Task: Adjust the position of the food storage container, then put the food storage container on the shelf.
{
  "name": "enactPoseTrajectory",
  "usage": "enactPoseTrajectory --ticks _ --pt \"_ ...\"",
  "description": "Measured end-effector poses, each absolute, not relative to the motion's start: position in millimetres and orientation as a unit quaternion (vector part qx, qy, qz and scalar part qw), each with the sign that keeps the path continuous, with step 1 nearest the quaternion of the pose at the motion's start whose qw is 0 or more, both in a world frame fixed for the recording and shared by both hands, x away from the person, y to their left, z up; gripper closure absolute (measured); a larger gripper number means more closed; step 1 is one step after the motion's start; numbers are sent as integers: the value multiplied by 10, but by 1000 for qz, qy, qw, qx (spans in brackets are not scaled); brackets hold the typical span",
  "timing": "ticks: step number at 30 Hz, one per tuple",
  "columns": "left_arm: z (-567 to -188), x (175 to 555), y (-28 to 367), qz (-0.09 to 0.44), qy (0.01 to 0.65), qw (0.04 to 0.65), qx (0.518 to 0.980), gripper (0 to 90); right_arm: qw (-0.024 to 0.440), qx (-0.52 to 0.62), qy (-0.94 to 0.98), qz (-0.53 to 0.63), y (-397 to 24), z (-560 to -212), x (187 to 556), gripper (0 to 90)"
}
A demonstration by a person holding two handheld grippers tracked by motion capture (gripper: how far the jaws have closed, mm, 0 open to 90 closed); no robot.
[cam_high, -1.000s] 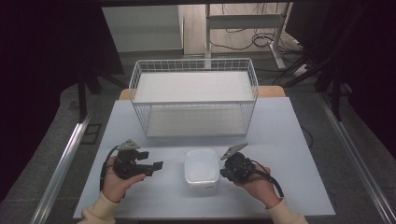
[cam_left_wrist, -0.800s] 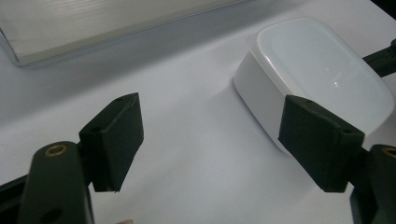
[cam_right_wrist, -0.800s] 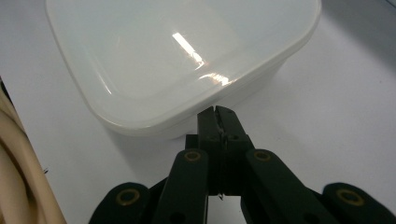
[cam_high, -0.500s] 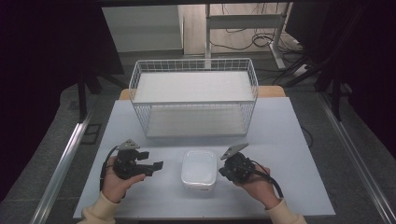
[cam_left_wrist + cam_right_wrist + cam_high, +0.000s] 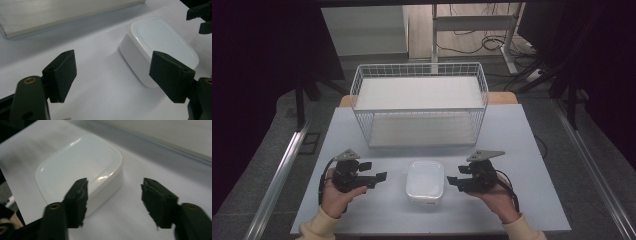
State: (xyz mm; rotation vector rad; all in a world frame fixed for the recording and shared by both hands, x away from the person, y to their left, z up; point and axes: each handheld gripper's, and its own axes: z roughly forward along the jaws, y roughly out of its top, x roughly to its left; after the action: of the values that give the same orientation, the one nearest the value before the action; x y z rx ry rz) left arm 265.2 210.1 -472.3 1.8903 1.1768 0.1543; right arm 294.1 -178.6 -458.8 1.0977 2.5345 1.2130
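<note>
White plastic container point(image 5: 425, 181), rounded and lidded, lies on the pale table point(image 5: 532, 150) in front of the wire basket point(image 5: 419, 102), between the two hand-held grippers. In the high view the left gripper point(image 5: 379, 176) sits to the container's left with its jaws pointing toward it, well clear of its side. The left gripper view shows those jaws standing wide, nothing between the pads, the container point(image 5: 160, 47) lying ahead and to the right of them. The right gripper point(image 5: 453, 181) sits to the container's right, its tips near the container's edge but apart from it. Compared with the frames a second and half a second ago, where this gripper lay tight against the container's right side, it now stands drawn off to the right, leaving a strip of bare table between. Its jaws have just been opening; the right gripper view shows them parted with only tabletop between the pads, and the container point(image 5: 80, 167) lies ahead and to the left, free of both. The left gripper holds the same place as in the earlier frames. The container rests flat in much the same spot, its lid closed.
</note>
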Motion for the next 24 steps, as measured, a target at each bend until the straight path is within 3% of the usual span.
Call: enactPoseTrajectory --ticks 4,9,24 --pt "-4717 2644 2110 58 481 444 754 212 60 375 826 416 -1794 -4594 2953 293" --pt "-4643 2609 2036 95 484 427 758 221 52 385 821 419 -1790 -4627 2971 266" --pt "-4633 2715 1916 19 469 472 747 191 22 412 797 440 -1776 -4681 2948 292"
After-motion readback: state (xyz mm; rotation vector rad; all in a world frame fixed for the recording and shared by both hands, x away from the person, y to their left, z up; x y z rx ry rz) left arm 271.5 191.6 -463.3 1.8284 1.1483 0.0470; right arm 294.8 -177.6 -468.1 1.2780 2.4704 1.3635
